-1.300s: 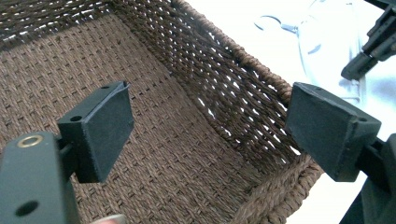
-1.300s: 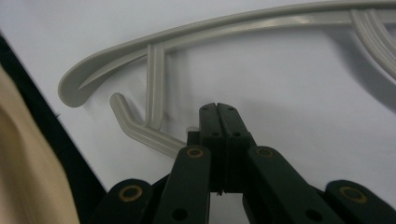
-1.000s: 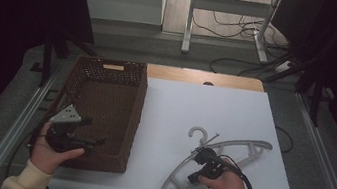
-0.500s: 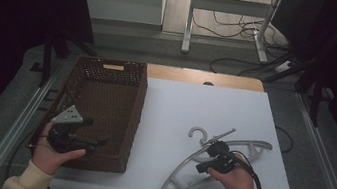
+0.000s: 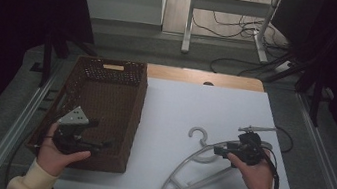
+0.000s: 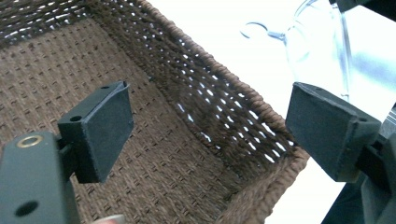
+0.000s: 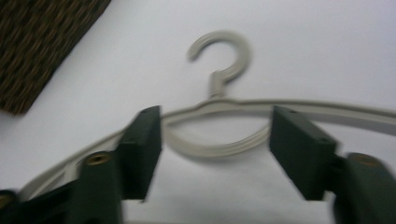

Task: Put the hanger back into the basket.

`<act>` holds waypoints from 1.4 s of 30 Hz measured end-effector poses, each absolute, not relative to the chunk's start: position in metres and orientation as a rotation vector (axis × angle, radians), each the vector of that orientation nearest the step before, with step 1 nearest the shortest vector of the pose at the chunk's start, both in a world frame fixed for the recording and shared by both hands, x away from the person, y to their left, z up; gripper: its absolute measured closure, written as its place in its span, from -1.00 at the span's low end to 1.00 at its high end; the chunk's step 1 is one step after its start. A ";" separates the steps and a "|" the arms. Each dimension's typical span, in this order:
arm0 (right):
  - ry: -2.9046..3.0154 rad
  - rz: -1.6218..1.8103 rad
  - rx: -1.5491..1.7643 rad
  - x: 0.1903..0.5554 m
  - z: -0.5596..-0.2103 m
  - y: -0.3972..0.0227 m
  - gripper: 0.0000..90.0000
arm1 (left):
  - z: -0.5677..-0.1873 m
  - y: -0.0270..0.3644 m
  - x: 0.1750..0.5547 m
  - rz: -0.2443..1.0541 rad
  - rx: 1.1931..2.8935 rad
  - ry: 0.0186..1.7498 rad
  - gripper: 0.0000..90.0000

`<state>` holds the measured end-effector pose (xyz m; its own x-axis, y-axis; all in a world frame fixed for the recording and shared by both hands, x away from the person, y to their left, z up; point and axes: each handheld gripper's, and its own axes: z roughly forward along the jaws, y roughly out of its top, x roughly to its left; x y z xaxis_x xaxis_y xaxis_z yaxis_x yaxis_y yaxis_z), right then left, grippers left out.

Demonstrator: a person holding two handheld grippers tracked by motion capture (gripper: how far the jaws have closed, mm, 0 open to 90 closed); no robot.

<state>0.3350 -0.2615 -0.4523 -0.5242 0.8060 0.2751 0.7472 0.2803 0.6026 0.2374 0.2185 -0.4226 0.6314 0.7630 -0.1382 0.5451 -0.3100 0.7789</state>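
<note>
The right gripper (image 7: pixel 215 154) stood with jaws apart, straddling the neck of the pale grey plastic coat hanger (image 7: pixel 219 107), which lay flat near the white table's (image 5: pixel 180 106) front-right corner. Closing on the curved bar risked the hanger pivoting or slipping out. The left gripper (image 6: pixel 210 135) hovered agape, empty, over the brown woven wicker basket (image 6: pixel 196 93) along the left edge.

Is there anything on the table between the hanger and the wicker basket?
Nothing visible. Bare white table separates the hanger from the basket. The open right gripper is at the hanger; the open left gripper hovers over the basket's near end.
</note>
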 end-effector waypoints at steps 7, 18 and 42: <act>2.346 1.026 1.556 0.339 -0.457 -0.275 -0.80 | -0.423 0.214 0.239 0.318 2.009 1.021 -0.66; 2.297 1.133 1.405 0.332 -0.447 -0.276 -0.77 | -0.413 0.191 0.244 0.293 2.013 0.996 -0.63; 2.222 1.161 1.343 0.329 -0.442 -0.287 -0.70 | -0.416 0.096 0.266 0.150 2.158 0.881 -0.55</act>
